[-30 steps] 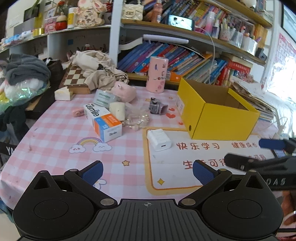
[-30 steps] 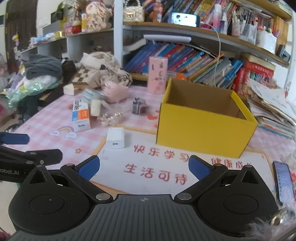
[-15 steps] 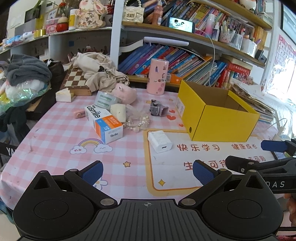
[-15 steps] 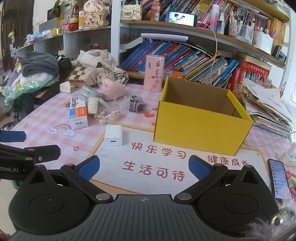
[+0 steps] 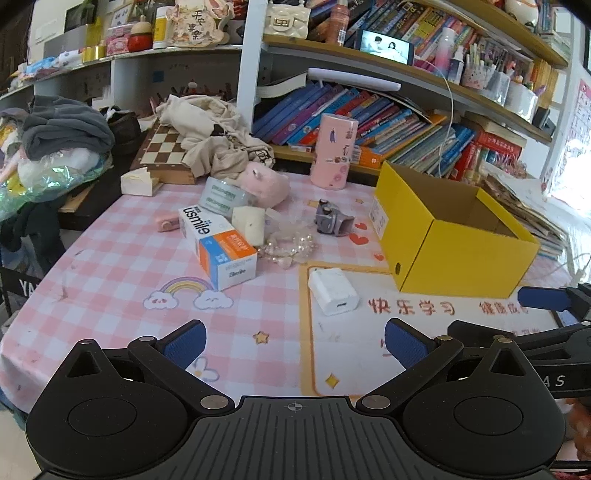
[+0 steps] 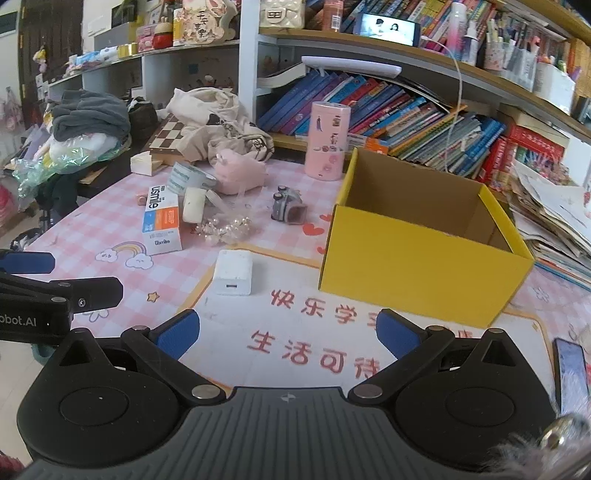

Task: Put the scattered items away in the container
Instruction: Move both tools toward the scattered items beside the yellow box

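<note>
Left tongs [image 5: 293, 341] and right tongs [image 6: 288, 328] both wide and empty over the worktop's [image 5: 110, 280] near edge, white charger [image 6: 233, 272] beside yellow box [image 6: 417, 266], toothpaste box [image 5: 218, 245] further left.

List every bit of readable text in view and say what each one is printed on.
"usmile": long side of the white and orange box, and again, smaller, on its end.
"快乐学习": red print on the white mat.
"生活可待": same mat, lower line.
"obot.AI": arm of the left tool, start cut off.
"平安喜樂": pink shelf ornament.
Green print on the clear packet, book spines, yellow box's label: too small to read.
</note>
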{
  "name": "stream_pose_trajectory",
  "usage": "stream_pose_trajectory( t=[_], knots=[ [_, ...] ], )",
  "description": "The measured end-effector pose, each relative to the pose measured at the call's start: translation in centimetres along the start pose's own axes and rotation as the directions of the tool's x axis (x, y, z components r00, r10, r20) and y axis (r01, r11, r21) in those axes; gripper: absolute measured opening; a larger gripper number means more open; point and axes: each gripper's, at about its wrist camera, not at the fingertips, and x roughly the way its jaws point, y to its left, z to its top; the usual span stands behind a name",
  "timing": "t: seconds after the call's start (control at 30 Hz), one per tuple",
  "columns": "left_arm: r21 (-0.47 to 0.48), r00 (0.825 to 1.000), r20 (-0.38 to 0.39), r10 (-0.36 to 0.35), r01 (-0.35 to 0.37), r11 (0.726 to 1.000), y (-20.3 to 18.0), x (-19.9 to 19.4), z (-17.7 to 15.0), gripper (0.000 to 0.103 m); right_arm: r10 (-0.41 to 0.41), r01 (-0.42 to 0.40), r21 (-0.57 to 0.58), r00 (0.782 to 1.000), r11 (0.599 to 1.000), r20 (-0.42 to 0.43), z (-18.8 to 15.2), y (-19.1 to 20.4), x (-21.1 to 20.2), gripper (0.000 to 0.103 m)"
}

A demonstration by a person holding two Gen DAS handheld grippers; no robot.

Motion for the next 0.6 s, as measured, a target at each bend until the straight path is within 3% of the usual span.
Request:
stream_pose_trajectory(
  t=[0.3,0.6],
  knots=[
    [-0.038,0.999,0.001,0.033,-0.033,0.999,-1.8,2.5,2.3,0.103,0.103,-0.104,-0.059,0.994,0.993,-0.023,2.8,-3.4,3.4,0.103],
    [-0.130,0.985,-0.067,0.158,-0.165,0.978,-1.7,4.4,2.2,0.103,0.242,-0.253,-0.171,0.967,0.952,-0.084,2.9,-3.8,6.1,0.101]
  ],
)
